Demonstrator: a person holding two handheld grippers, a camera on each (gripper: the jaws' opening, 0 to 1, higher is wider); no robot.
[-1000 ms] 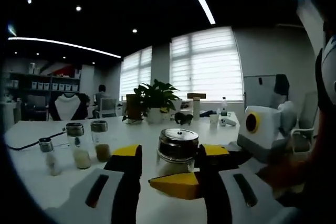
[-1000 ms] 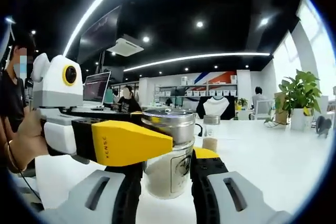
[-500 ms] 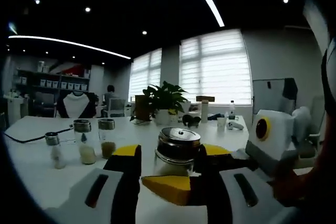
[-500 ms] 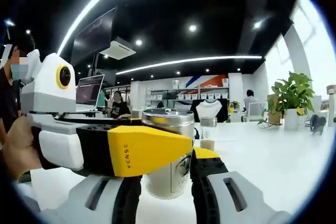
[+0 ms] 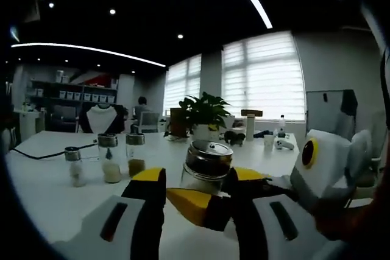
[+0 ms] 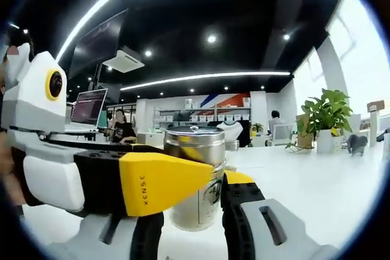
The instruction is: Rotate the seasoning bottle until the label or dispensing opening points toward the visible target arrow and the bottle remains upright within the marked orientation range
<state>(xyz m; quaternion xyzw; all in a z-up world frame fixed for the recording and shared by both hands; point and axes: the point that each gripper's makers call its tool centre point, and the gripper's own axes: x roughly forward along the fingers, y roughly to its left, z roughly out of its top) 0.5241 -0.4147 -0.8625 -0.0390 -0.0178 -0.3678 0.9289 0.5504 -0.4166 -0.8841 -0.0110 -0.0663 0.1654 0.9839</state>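
Office white table (image 5: pixel 55 181) bears upright seasoning bottle (image 6: pixel 196 175), both grippers' fingers (image 5: pixel 149 190) clasping it.

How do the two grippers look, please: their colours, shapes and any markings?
Both grippers have black jaws with yellow wedge-shaped tips on white moulded bodies with dark slots. The left gripper carries small dark lettering on its yellow tip. The right gripper looks alike.

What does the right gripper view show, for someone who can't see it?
A glass seasoning bottle with a metal lid stands upright on a white table, between the right gripper and its black fingers. The left gripper reaches in from the left, its yellow tip against the bottle.
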